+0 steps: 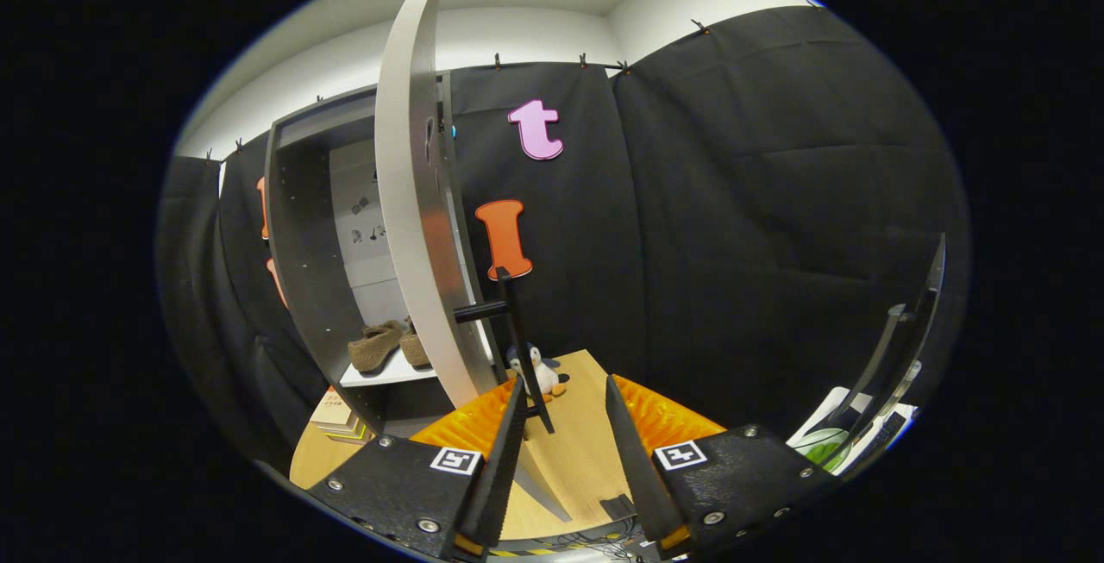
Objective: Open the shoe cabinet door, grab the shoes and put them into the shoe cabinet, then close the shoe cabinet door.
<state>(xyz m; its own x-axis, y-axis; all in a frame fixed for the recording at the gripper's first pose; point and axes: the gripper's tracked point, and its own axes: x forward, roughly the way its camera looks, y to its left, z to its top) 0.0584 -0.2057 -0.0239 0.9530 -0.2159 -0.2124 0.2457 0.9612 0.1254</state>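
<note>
Tool [565, 395]: you hold it level, pointing forward, raised off the surface.
Fingers [498, 451]: spread apart, a clear gap between them, tips angled slightly inward toward each other.
Grip: nothing pinched; neither finger presses on anything.
Your hand: behind the camera, can't tell its pose.

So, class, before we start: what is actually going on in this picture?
A person is working a handheld claw at a shoe cabinet. The cabinet door stands open, edge-on just ahead of the fingers, with its dark handle sticking out toward the claw. The shoes already sit on a shelf inside. The claw is open and holds nothing. A small penguin toy sits on the wooden table beyond the fingers. Judging by this, closing the door is what remains.
</note>
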